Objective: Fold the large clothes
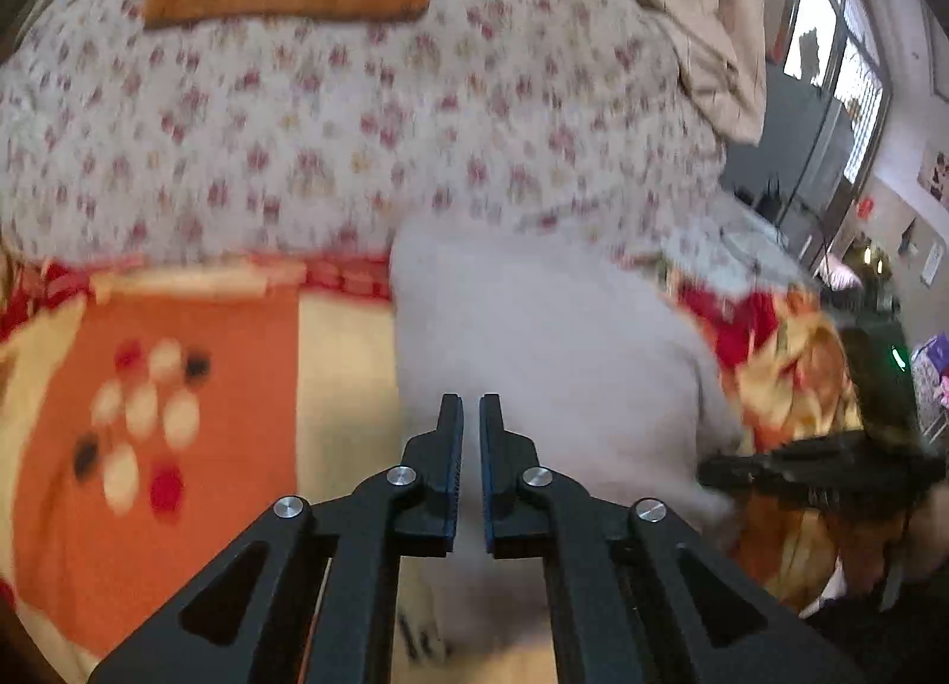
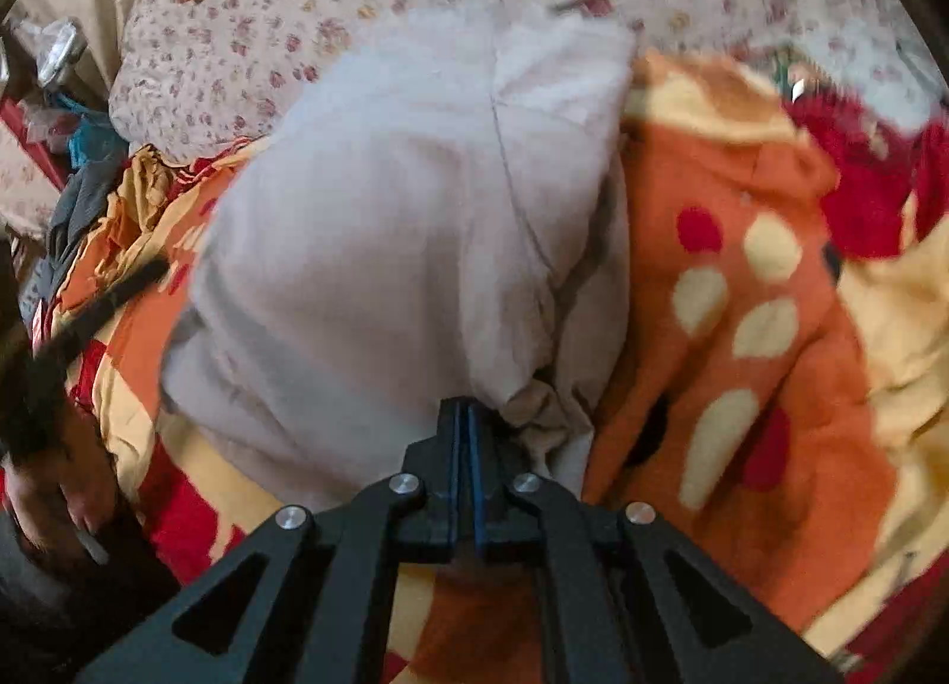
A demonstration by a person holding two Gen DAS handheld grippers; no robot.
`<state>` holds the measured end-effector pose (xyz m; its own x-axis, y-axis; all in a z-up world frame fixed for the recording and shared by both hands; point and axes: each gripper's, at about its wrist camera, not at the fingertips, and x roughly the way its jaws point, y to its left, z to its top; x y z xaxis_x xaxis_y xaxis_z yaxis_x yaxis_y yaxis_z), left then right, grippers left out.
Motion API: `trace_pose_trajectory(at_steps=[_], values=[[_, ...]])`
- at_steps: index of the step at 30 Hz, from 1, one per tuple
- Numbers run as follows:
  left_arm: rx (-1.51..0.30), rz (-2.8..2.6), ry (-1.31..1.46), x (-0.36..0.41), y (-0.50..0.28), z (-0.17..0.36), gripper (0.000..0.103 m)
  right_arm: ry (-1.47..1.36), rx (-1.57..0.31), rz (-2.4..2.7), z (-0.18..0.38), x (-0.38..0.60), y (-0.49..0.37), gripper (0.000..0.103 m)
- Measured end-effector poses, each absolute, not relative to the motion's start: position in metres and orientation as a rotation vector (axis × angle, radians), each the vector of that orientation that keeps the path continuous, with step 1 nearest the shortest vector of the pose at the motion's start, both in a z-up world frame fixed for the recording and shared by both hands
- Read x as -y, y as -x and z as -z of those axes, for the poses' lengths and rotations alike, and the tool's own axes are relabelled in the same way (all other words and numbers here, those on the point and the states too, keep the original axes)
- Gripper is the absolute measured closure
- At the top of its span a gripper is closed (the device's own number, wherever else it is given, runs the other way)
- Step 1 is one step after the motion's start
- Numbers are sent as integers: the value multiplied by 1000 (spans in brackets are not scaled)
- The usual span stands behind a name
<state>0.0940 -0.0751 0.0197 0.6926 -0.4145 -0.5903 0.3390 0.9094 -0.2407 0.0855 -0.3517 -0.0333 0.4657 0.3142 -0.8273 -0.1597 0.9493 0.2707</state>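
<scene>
A pale grey, soft cotton garment [image 2: 403, 245] is spread on the orange, red and cream patterned blanket [image 2: 771, 328] covering the bed, so that it can be folded flat. Its near bunched edge is pinched by the right hand-held gripper [image 2: 467, 417], presumably for lifting over. The left hand-held gripper [image 1: 471, 417] is held narrowly parted above the cloth, nothing visibly gripped.

left gripper [image 1: 471, 408] slightly parted; right gripper [image 2: 462, 411] clamped.
</scene>
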Motion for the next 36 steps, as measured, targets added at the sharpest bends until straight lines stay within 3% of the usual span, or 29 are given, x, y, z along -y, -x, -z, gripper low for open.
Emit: trace_pose_trajectory(at_steps=[3,5,8,12,17,22,36], values=[[-661,387,91,89,-135,-46,100,-160,-876,-230,-16,351,-93,102],[-659,367,103,102,-171,-58,87,-145,-781,-135,-42,348,-106,100],[-730,328,175,117,-223,-57,83,-206,-733,-66,-60,338,-148,100],[-834,295,243,133,-265,-33,83,-250,-832,-48,-34,326,-211,100],[-983,260,215,153,-282,47,83,-278,-1016,1,68,343,-241,98],[-918,240,166,158,-271,61,83,-142,-935,-5,71,328,-232,97],[-918,229,148,159,-273,63,81,-250,-919,-88,72,347,-233,93]])
